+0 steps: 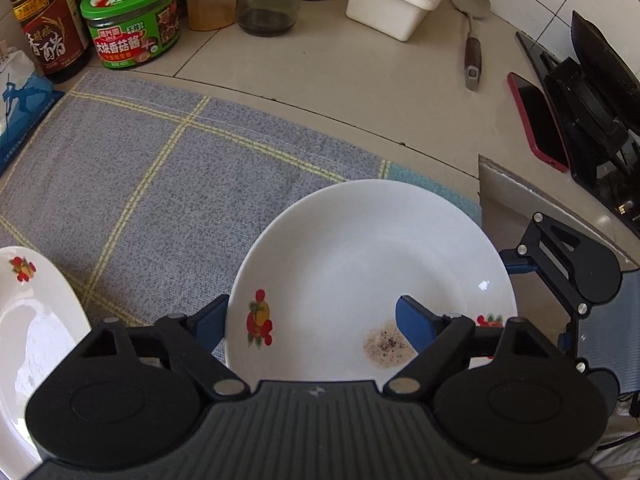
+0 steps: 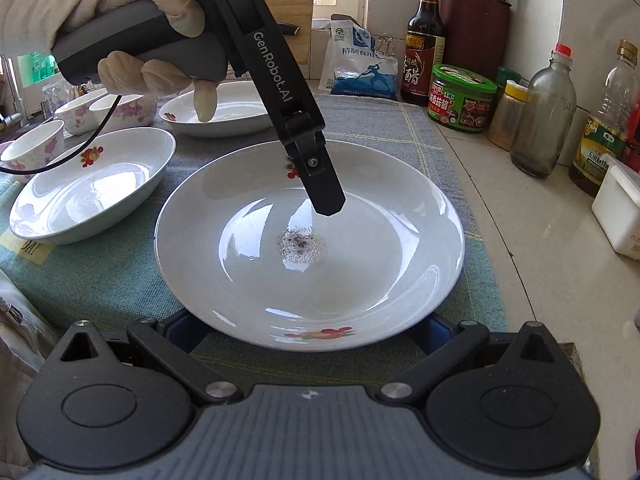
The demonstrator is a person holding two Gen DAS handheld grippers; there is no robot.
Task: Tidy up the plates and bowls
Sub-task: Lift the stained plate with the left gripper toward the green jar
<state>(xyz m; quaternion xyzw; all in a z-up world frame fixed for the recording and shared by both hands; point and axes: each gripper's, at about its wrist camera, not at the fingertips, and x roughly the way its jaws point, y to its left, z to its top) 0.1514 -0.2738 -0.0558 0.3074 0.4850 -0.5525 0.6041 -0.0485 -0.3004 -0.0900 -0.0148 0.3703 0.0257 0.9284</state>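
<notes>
glossy glazed plate [image 2: 380, 216] on rough woven cloth mat [image 1: 160, 184]; smooth tiled counter [image 1: 320, 72].

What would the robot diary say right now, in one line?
left hand-held gripper: straddles dirty plate rim | right hand-held gripper: open at near rim

The left gripper [image 1: 310, 322] points steeply downward, gripped by a gloved hand [image 2: 120, 28] whose index finger sticks out free of the handle. Its jaws stand well apart. The right gripper [image 2: 308, 336] tilts down at a shallower angle, jaws spread wide.
</notes>
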